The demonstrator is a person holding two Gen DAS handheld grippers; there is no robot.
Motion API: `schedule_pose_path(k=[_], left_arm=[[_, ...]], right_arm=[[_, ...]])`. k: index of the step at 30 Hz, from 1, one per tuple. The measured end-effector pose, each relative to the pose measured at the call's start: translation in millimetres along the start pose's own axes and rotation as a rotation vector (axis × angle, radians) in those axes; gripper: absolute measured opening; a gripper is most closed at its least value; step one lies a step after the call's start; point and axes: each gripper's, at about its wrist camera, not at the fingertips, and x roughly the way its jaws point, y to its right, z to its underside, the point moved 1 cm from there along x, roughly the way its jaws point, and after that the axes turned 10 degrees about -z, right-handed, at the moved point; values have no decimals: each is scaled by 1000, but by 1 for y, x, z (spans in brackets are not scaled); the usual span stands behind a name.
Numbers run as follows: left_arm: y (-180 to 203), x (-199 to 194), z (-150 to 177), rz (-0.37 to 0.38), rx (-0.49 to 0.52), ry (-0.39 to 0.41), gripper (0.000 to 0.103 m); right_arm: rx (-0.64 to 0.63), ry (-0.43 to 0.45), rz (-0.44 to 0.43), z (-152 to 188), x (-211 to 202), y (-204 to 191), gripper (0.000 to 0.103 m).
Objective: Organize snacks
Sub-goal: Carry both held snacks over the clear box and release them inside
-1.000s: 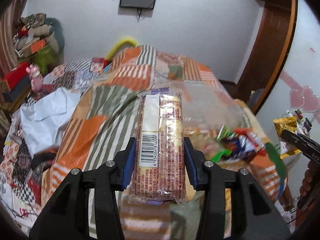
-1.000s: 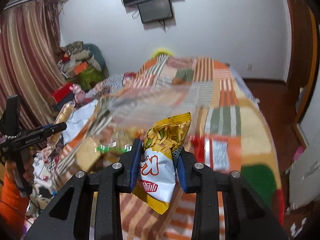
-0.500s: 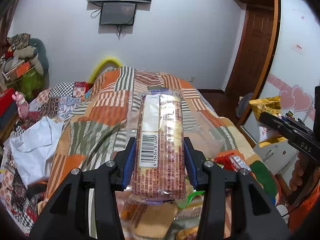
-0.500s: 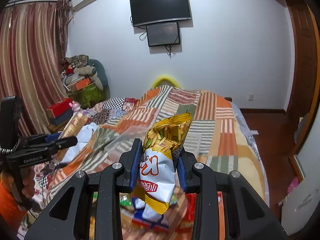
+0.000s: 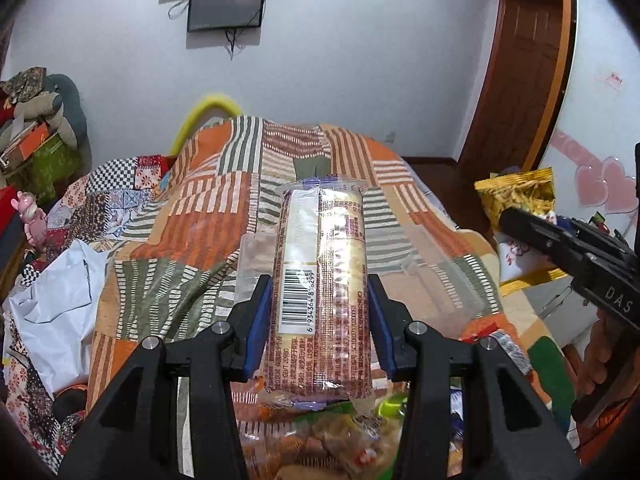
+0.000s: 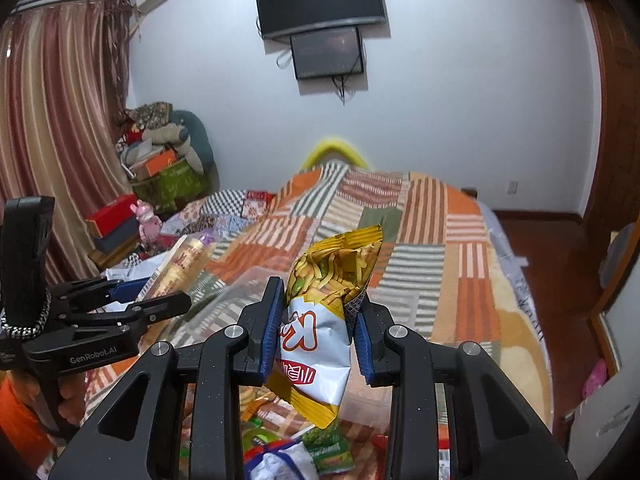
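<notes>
Holding cracker sleeve [image 5: 320, 292] in left gripper [image 5: 320, 332], chip packet [image 6: 320, 320] in right gripper [image 6: 316, 328]; clear bin [image 5: 256, 264] beyond jaws looking unfilled, loose snacks [image 6: 288, 444] below jaws awaiting sorting.

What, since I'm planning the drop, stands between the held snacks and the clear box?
Nothing visible. The biscuit pack in the left gripper and the chip bag in the right gripper face the clear box with open air between.
</notes>
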Motion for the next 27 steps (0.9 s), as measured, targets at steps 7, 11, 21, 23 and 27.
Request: schedule_pose_path(k=[7, 11, 21, 23, 27], left_arm=[[0, 47, -2, -25, 44, -71, 45], [-5, 73, -2, -2, 33, -140, 45], [0, 112, 4, -3, 70, -218, 45], [0, 117, 6, -3, 69, -234, 45], [-2, 122, 6, 13, 57, -255, 45]], right_arm=[[45, -109, 2, 14, 34, 22, 29], [57, -161, 12, 17, 46, 33, 29], [89, -285, 4, 28, 78, 51, 30], [107, -304, -4, 32, 84, 53, 30], [109, -330, -5, 37, 90, 57, 31]])
